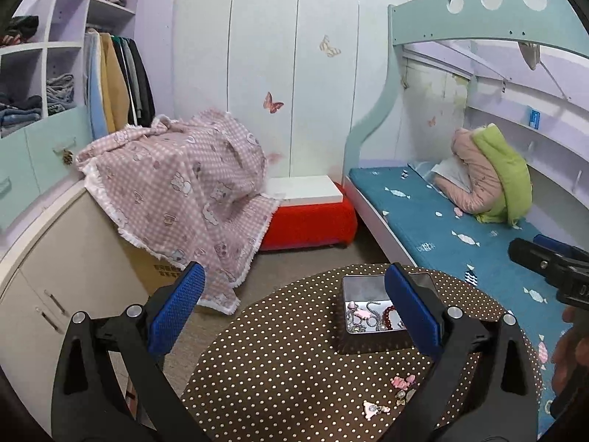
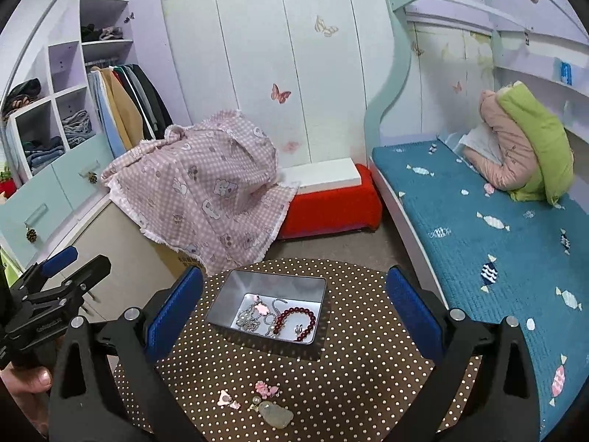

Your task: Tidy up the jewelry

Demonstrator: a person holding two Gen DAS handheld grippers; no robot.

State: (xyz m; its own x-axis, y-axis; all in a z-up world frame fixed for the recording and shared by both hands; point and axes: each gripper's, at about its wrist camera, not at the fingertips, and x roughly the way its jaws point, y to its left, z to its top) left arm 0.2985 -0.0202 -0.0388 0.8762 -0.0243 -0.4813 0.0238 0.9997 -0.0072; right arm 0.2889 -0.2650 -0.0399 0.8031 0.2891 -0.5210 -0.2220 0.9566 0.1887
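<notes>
A shiny grey metal box (image 2: 270, 307) sat on the round brown worktop with white dots (image 2: 331, 386), its long side running across from left to right. A dark red bead bracelet (image 2: 294, 322) and silver chains (image 2: 250, 318) lay inside it, and small pink charms (image 2: 267, 388) lay on the worktop nearer the camera. The left hand-held gripper (image 1: 294, 309) and the right hand-held gripper (image 2: 294, 313) were both spread wide and held nothing.

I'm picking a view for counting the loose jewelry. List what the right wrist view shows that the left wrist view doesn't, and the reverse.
Only the right wrist view shows the pale jade-like pendant near the table's edge and the whole dark red bead bracelet.

Only the left wrist view adds nothing about the jewelry: its own finger covers part of the metal tin.

Both show the tin holding chains, the polka-dot table and small pink pieces lying outside the tin.
</notes>
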